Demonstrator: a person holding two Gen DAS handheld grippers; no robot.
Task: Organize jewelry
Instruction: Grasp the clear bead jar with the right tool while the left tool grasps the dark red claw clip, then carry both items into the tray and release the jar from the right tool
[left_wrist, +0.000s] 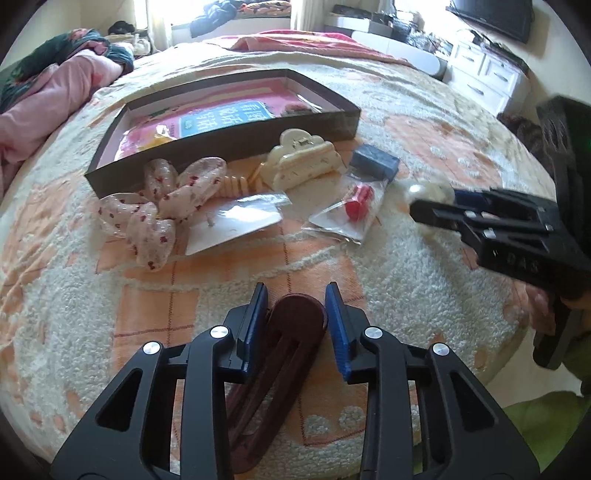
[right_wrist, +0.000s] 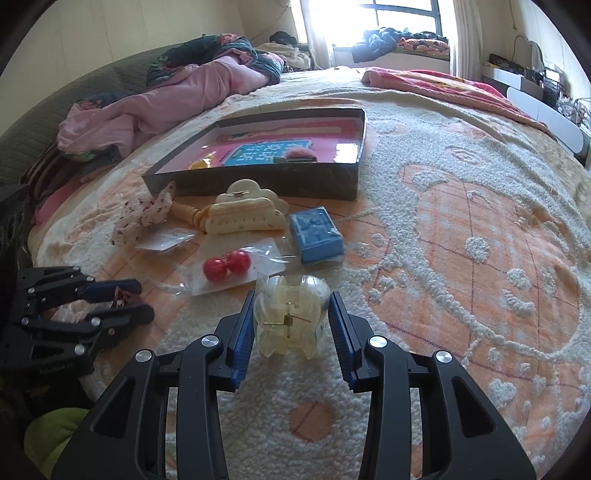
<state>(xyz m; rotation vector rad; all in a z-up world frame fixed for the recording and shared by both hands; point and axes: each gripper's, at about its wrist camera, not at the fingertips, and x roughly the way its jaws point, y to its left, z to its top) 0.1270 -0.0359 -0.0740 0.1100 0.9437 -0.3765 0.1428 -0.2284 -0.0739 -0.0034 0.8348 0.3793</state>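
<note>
My left gripper (left_wrist: 295, 306) straddles a dark maroon hair clip (left_wrist: 280, 354) on the blanket, its blue pads beside the clip's rounded end with small gaps. My right gripper (right_wrist: 291, 314) straddles a clear yellowish claw clip (right_wrist: 291, 317), pads close beside it, slightly apart. A dark shallow box (left_wrist: 236, 144) with a pink and blue card inside lies further back. In front of it lie a cream cloud-shaped claw clip (left_wrist: 301, 162), a blue box (left_wrist: 375, 161), a bag with red beads (left_wrist: 356, 203), a flowered bow (left_wrist: 162, 203) and a flat clear bag (left_wrist: 236, 225).
Everything lies on a fluffy orange and white blanket (right_wrist: 461, 240) on a bed. Pink bedding (right_wrist: 166, 103) is piled at the far left. White drawers (left_wrist: 484, 74) stand beyond the bed's right edge. The left gripper also shows in the right wrist view (right_wrist: 129, 299).
</note>
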